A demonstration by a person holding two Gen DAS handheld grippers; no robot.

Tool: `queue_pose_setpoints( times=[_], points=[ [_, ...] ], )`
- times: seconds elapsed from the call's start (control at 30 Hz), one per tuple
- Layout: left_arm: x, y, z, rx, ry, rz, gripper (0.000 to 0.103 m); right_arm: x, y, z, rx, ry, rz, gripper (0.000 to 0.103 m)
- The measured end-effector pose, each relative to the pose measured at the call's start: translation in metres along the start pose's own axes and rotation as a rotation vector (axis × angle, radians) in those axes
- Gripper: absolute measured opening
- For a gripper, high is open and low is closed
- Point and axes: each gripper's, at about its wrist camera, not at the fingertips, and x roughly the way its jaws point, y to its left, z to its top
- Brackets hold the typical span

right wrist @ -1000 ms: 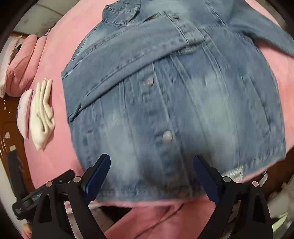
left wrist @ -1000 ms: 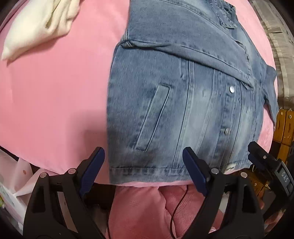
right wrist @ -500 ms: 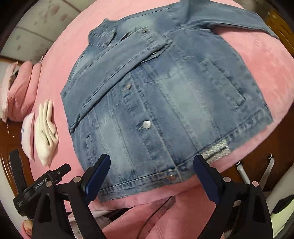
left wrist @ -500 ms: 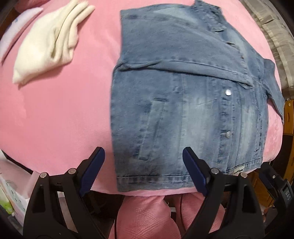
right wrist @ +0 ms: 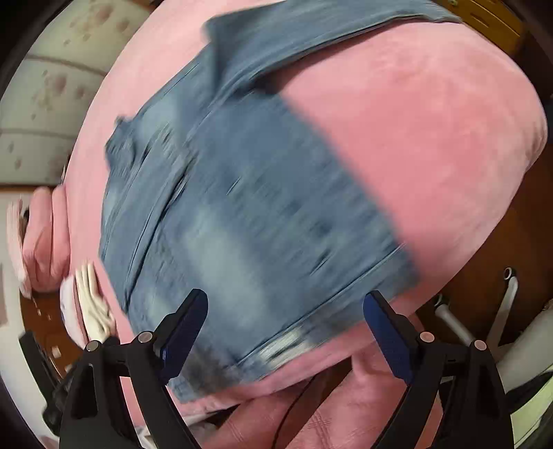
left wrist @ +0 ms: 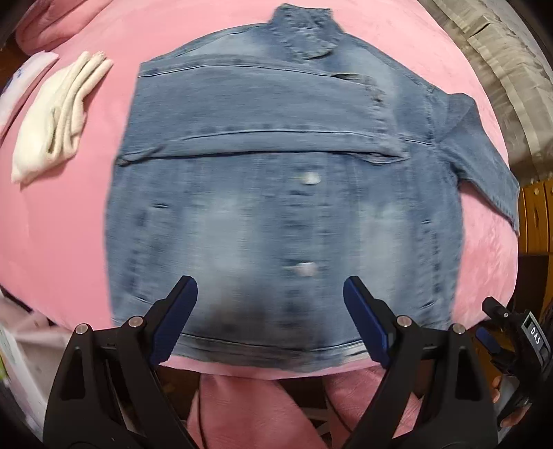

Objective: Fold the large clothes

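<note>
A denim jacket (left wrist: pixel 276 193) lies flat on a pink bed cover (left wrist: pixel 69 214), front side up, with one sleeve folded across its chest. Its hem runs just beyond the tips of the left gripper (left wrist: pixel 269 321), whose jaws stand wide apart and hold nothing; the hem's middle stretch shows between them. The right gripper (right wrist: pixel 285 331) also has its jaws apart and empty, and the jacket's hem corner lies between and just past its tips.

In the left wrist view the jacket's long axis runs from the hem near the gripper up to the collar (left wrist: pixel 304 31) at the far side, so the collar points away from the jaws. The other sleeve (left wrist: pixel 480 155) stretches out to the right of the jacket's body, toward the bed's edge.

A folded cream garment (left wrist: pixel 58 121) rests on the cover well to the left of the jacket, apart from it.

The right wrist view is heavily smeared by motion, so seams and buttons on the jacket cannot be made out there, and the far sleeve is cut off at the top edge. The lower jacket in the left wrist view is blurred too.
</note>
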Motion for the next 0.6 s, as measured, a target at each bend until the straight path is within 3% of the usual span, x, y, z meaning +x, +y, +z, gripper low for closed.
queue_pose_setpoints(
  times=[0.17, 0.4, 0.6],
  points=[
    [0.011, -0.101, -0.008, 0.046, 0.056, 0.049, 0.085, -0.015, -0.079, 0.076, 0.025, -0.01, -0.014, 0.093],
    [0.007, -0.228, 0.003, 0.262, 0.055, 0.05, 0.085, -0.033, -0.183, 0.166, 0.188, -0.063, 0.038, 0.093],
    [0.017, -0.291, 0.031, 0.236, 0.082, 0.045, 0.085, -0.04, -0.252, 0.254, 0.296, -0.159, 0.091, 0.093]
  ],
)
